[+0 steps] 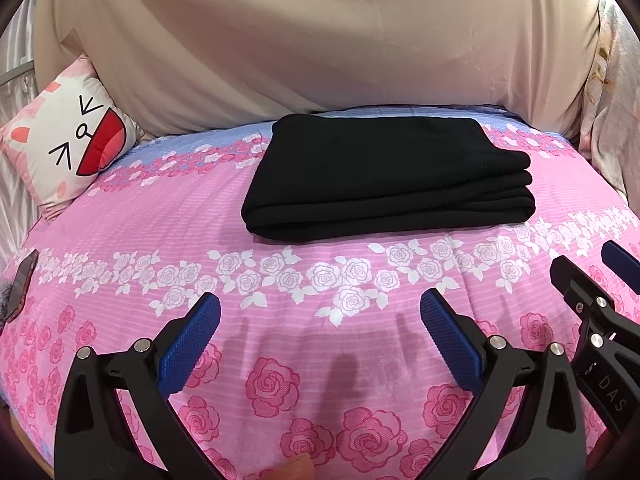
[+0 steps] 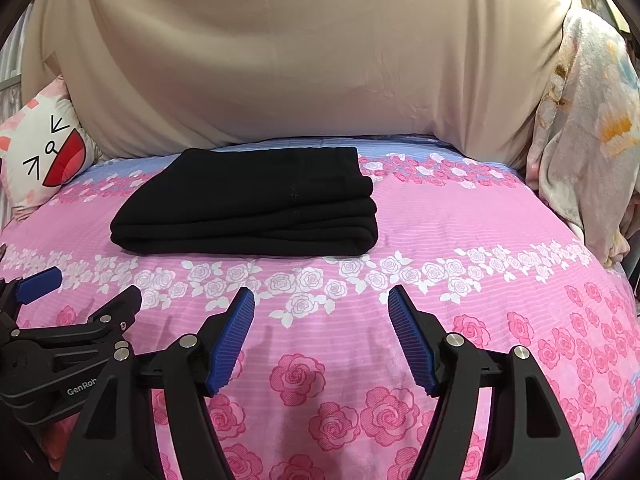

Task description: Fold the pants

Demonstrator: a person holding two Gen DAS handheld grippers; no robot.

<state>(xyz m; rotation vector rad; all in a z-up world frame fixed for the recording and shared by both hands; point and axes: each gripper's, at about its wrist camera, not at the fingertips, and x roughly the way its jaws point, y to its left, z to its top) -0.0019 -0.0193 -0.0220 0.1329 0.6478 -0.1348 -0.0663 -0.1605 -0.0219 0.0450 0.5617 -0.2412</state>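
The black pants (image 1: 384, 176) lie folded into a neat layered stack on the pink rose-print bed cover (image 1: 280, 280), toward the far side. They also show in the right wrist view (image 2: 248, 204). My left gripper (image 1: 320, 312) is open and empty, held above the cover well short of the pants. My right gripper (image 2: 320, 304) is open and empty too, close beside the left one. The right gripper's fingers (image 1: 580, 284) show at the right edge of the left view, and the left gripper's fingers (image 2: 40, 280) at the left edge of the right view.
A beige sheet (image 1: 300, 40) hangs behind the bed. A cat-face pillow (image 1: 68, 140) leans at the far left. A phone (image 1: 22, 280) lies at the left edge of the cover. Pale floral fabric (image 2: 584, 120) is heaped at the right.
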